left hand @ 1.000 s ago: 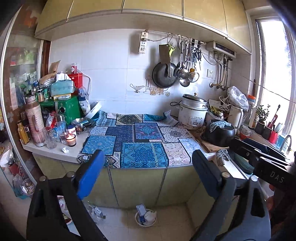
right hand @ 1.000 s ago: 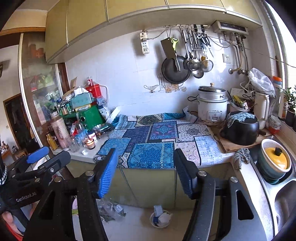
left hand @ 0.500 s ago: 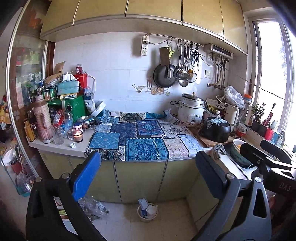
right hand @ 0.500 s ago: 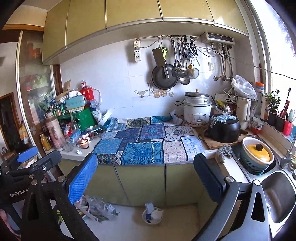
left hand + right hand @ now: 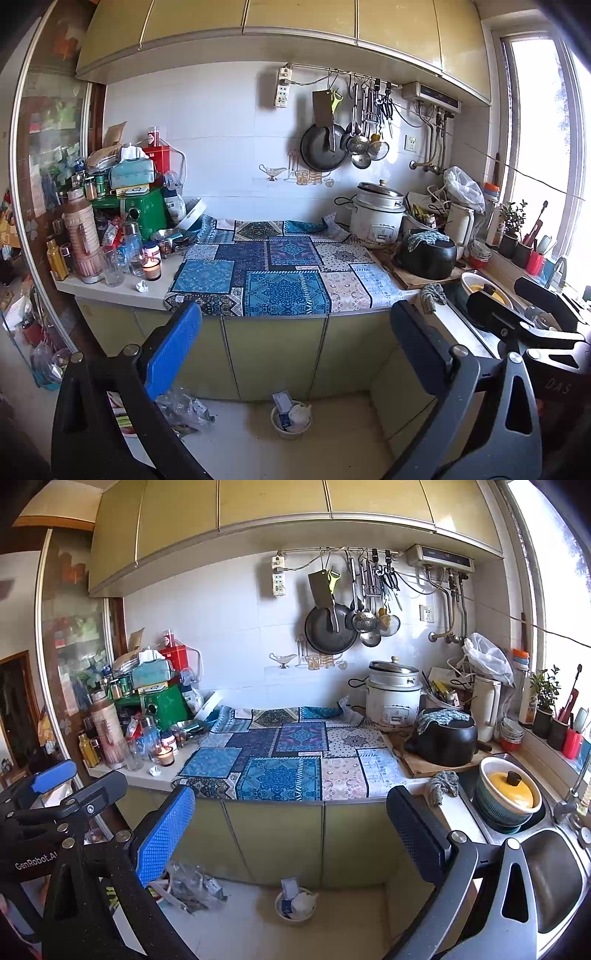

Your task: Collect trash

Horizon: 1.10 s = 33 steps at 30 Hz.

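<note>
I am seeing the left gripper point(image 5: 295, 350) with its frame running off the bottom edge, jaws spread wide; the right gripper point(image 5: 291, 830) is cropping the same way. Below and between the left jaws, the small bin point(image 5: 291, 415) on the floor is showing contents too small for me to identify. Behind the blue left pad, the plastic bags point(image 5: 184, 408) are lying partly hidden. Far right of the jaws, the other rig is covering most of the yellow-lidded pot point(image 5: 480, 291). Labels on the bottles point(image 5: 110, 734) beyond the left jaw are reading as blur.
</note>
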Motion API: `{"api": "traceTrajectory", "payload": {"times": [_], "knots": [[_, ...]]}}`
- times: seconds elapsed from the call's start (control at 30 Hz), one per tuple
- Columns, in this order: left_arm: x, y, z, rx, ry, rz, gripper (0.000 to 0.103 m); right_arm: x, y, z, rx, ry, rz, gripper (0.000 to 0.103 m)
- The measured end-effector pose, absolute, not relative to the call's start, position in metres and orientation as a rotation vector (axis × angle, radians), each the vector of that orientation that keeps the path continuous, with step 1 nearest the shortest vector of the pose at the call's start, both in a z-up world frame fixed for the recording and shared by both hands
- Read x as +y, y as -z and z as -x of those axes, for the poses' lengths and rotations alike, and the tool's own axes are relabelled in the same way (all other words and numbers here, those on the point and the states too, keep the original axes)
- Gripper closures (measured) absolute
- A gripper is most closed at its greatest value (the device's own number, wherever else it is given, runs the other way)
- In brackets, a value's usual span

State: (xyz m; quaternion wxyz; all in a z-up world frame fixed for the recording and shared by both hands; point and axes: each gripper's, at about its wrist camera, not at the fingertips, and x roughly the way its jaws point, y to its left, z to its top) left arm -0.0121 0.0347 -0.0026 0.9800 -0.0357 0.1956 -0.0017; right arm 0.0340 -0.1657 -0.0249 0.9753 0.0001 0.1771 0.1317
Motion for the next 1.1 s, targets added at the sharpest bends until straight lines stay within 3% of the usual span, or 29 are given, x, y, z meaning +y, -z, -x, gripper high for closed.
{"api": "traceTrajectory", "payload": {"times": [1.1], "knots": [[0.0252, 0.0018, 0.0089, 0.394, 0.012, 0.081, 0.001, -0.171, 0.0216, -0.0337, 0.374, -0.287, -0.025, 0.0]]}}
